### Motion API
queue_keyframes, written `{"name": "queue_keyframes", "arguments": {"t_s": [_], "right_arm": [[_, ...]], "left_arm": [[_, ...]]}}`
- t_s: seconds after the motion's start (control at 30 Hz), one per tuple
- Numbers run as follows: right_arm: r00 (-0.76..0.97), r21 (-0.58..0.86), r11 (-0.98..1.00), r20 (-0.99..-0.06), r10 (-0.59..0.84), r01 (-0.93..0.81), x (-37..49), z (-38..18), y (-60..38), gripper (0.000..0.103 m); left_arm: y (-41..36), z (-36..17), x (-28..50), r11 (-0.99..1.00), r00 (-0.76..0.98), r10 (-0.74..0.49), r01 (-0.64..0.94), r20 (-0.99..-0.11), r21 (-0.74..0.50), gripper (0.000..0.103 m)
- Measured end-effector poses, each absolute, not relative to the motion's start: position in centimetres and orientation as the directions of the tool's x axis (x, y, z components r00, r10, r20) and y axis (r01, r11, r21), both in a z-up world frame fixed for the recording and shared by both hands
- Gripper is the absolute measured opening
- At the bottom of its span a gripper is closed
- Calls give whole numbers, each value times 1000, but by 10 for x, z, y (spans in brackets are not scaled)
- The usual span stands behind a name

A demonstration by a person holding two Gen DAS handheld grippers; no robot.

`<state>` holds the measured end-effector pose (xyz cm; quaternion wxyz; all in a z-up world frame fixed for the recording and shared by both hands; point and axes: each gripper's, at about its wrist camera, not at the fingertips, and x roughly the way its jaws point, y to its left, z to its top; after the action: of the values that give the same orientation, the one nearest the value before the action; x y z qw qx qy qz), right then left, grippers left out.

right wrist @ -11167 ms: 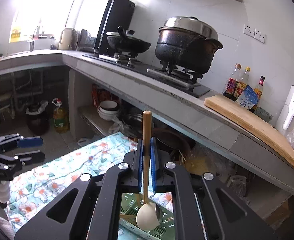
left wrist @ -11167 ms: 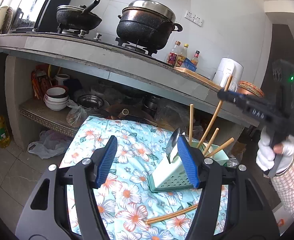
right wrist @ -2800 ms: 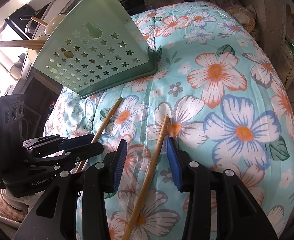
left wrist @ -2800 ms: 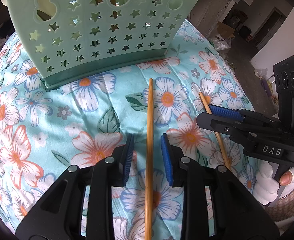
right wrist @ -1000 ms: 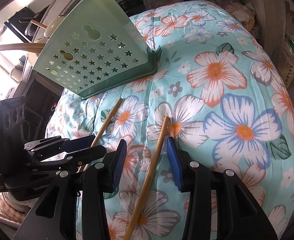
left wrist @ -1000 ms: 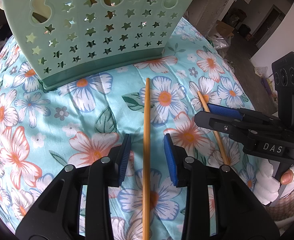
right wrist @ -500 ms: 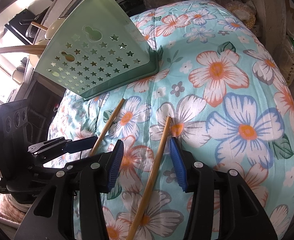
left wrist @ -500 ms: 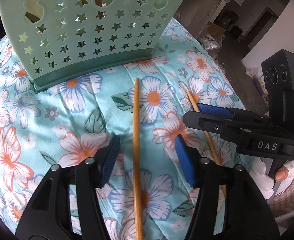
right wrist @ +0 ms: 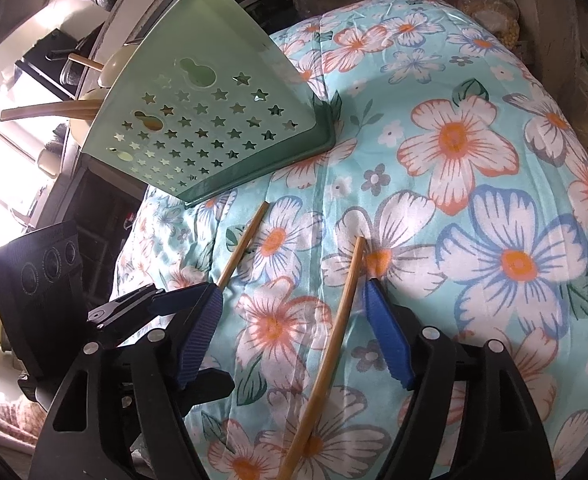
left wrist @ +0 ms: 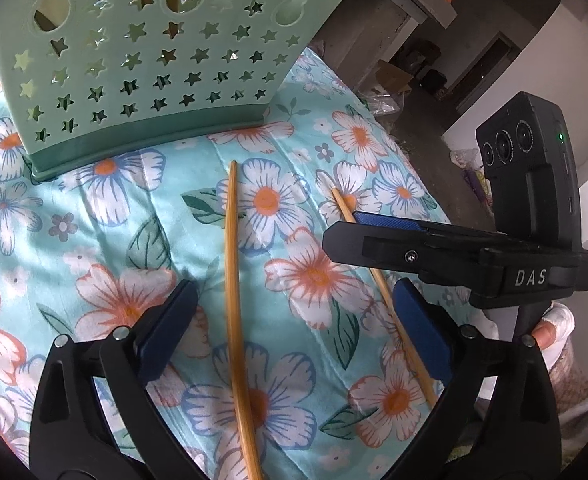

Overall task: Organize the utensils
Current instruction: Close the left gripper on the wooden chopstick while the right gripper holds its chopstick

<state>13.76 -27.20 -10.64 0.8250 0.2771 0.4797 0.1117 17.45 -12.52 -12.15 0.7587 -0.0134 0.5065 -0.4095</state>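
A green star-pierced utensil holder (left wrist: 146, 60) stands on the flowered cloth with wooden handles (right wrist: 46, 112) sticking out of it. Two bamboo chopsticks lie loose on the cloth in front of it. One chopstick (left wrist: 232, 280) runs between the fingers of my left gripper (left wrist: 294, 296), whose jaws are opening wide and touch nothing. The other chopstick (right wrist: 342, 304) lies between the fingers of my right gripper (right wrist: 292, 292), close to the right pad; these jaws are opening too. Each gripper shows in the other's view: the right gripper (left wrist: 342, 228) and the left gripper (right wrist: 162, 300).
The flowered cloth (right wrist: 494, 200) covers a rounded, padded surface that falls away at the right and near edges. A concrete counter with pots stands behind the holder. A person's gloved hand (left wrist: 554, 324) grips the right tool's handle.
Both pairs of jaws have spread apart, the left far wider than before. The chopsticks stay flat on the cloth. The left view has tipped slightly upward.
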Motion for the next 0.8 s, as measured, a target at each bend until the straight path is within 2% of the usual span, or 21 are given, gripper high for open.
{"name": "queue_keyframes", "arguments": {"t_s": [0.2,0.43,0.8], "right_arm": [[513,593,802,-712,480,74,145,-109,-267,86],[499,603,795,-711,496,68,149,-108,-270,96],[497,614,786,-706,504,75,149,-110,-274,97]], "left_arm": [[-115,-123,180,641,132,-689,570,-712,-515,95],[-114,-124,180,636,129,-697,567,-705,-524,95],[-111,-124,182,633,127,-706,555,-697,-540,95]]}}
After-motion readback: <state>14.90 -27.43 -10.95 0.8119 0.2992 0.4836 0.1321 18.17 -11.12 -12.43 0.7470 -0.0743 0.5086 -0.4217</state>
